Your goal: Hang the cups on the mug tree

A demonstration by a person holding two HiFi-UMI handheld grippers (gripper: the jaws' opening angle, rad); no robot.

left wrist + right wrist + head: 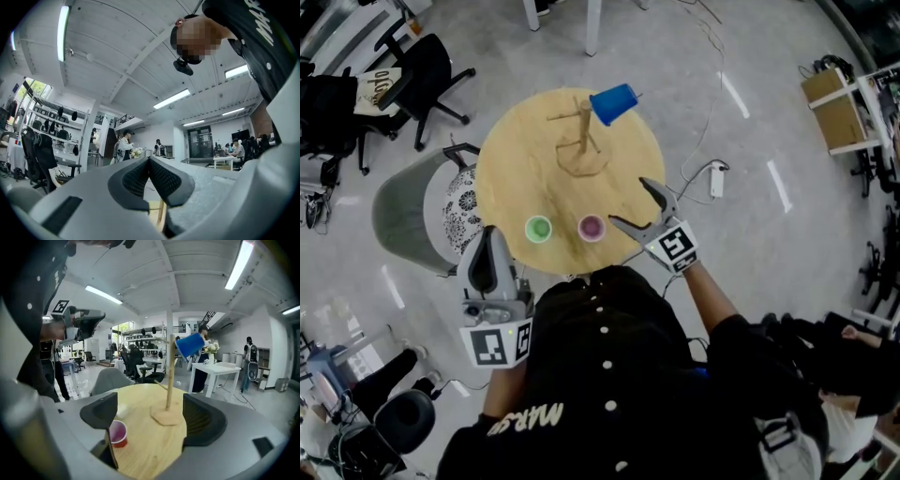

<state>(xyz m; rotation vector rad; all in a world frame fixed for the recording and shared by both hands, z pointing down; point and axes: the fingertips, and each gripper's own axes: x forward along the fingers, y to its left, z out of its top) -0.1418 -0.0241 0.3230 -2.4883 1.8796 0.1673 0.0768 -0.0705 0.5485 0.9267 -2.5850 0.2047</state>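
A round wooden table (516, 178) carries a wooden mug tree (582, 141) with a blue cup (612, 103) hung on its right peg. A green cup (538, 228) and a pink cup (592, 227) stand upright near the table's front edge. My right gripper (636, 208) hovers open over the front right edge, just right of the pink cup, with nothing between its jaws. In the right gripper view the pink cup (118, 433) sits by the left jaw of the gripper (150, 416), and the mug tree (169, 376) and blue cup (190, 345) stand beyond. My left gripper (492, 236) is off the table's front left, shut and empty (150, 161).
A grey chair (398, 211) with a patterned cushion (469, 202) stands against the table's left side. A black office chair (422, 70) is at the far left. A cable and power strip (717, 178) lie on the floor to the right. A white table (225, 369) stands behind.
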